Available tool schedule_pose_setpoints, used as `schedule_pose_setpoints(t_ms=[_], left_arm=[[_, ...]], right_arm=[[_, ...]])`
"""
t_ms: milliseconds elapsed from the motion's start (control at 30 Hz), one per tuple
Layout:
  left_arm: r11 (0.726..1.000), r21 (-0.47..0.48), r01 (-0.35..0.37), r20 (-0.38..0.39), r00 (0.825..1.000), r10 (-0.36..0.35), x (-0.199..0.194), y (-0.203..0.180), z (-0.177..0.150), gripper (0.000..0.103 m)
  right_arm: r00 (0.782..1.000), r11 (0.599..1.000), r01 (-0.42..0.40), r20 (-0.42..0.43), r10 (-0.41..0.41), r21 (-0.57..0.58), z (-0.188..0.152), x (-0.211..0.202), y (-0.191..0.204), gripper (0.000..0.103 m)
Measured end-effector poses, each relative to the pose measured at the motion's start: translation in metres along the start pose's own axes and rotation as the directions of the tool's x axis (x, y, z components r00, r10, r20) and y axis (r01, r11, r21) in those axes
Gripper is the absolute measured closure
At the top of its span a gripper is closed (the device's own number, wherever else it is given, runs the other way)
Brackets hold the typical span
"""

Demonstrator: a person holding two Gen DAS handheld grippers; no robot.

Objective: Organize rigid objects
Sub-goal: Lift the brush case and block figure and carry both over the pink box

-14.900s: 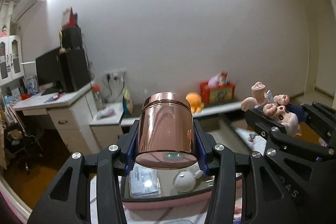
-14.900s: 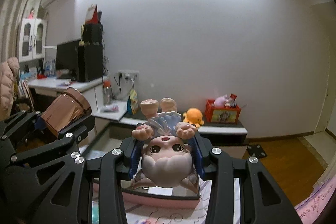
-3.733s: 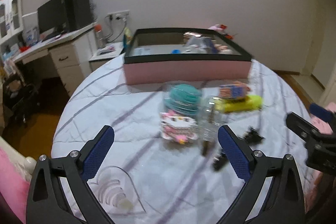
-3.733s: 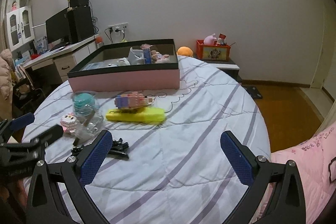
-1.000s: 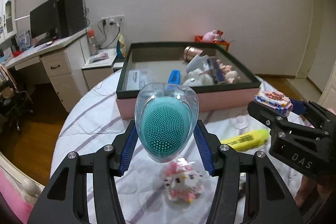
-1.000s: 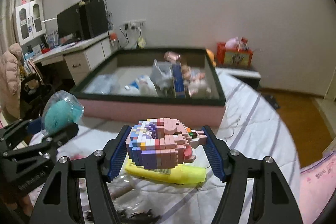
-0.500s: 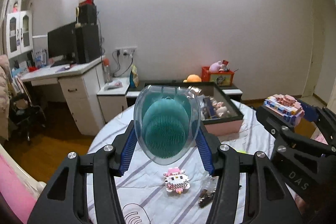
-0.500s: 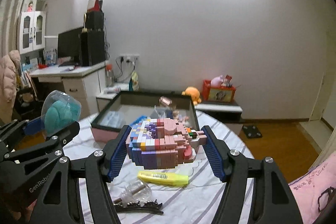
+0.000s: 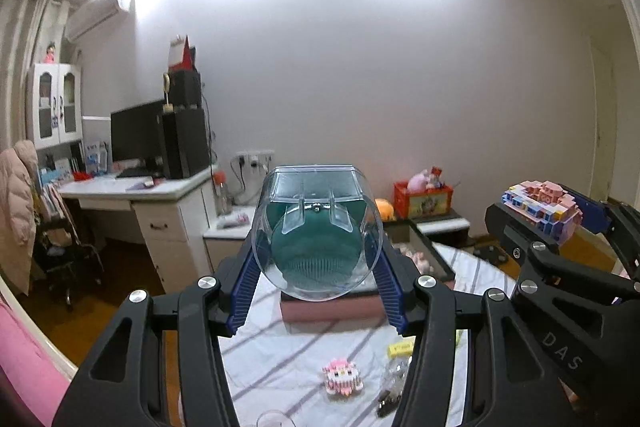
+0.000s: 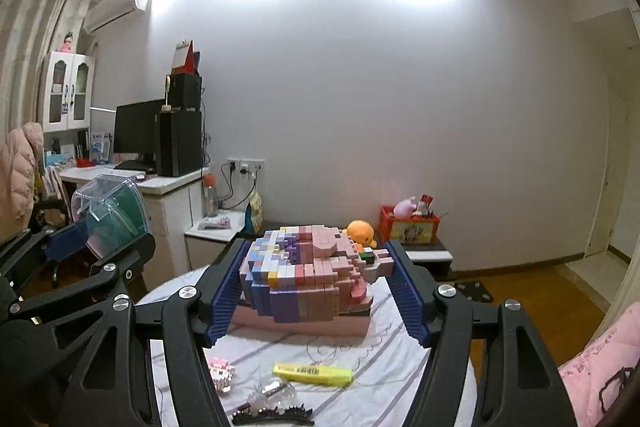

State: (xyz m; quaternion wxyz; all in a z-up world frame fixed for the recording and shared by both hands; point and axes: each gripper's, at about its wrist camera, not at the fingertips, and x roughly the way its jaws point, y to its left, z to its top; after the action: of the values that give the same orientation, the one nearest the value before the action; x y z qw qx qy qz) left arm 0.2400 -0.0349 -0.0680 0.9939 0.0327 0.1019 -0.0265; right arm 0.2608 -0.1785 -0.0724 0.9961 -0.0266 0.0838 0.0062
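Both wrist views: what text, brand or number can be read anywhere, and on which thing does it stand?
"DAS": on the arm of the right tool, in the left wrist view.
Yellow box: a barcode shows, but its print is too small to read.
Red box by the wall: a picture only, no legible words.
Papers and packets on the desk: too small and blurred to read.
Nothing else legible.

Lower centre of the left wrist view: a clear case (image 9: 316, 235) over a teal bristled brush (image 9: 316, 247). In the right wrist view, a pink, lilac and blue block model (image 10: 308, 277), blue ribbed pads (image 10: 224, 297), a yellow bar (image 10: 313, 374), and a white, purple-striped cloth (image 10: 384, 359).
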Motion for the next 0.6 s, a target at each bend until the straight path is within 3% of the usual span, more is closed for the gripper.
schedule_pose_setpoints(t_ms=[333, 600], left_arm=[[1.000, 0.025, -0.012, 0.072, 0.997, 0.010, 0.006, -0.005, 0.016, 0.049], [0.999, 0.043, -0.010, 0.092, 0.996, 0.006, 0.035, -0.010, 0.023, 0.049]], right_arm=[[0.998, 1.000, 0.005, 0.062, -0.005, 0.007, 0.017, -0.002, -0.001, 0.034], [0.996, 1.000, 0.015, 0.090, -0.017, 0.021, 0.024, 0.015, -0.007, 0.034]])
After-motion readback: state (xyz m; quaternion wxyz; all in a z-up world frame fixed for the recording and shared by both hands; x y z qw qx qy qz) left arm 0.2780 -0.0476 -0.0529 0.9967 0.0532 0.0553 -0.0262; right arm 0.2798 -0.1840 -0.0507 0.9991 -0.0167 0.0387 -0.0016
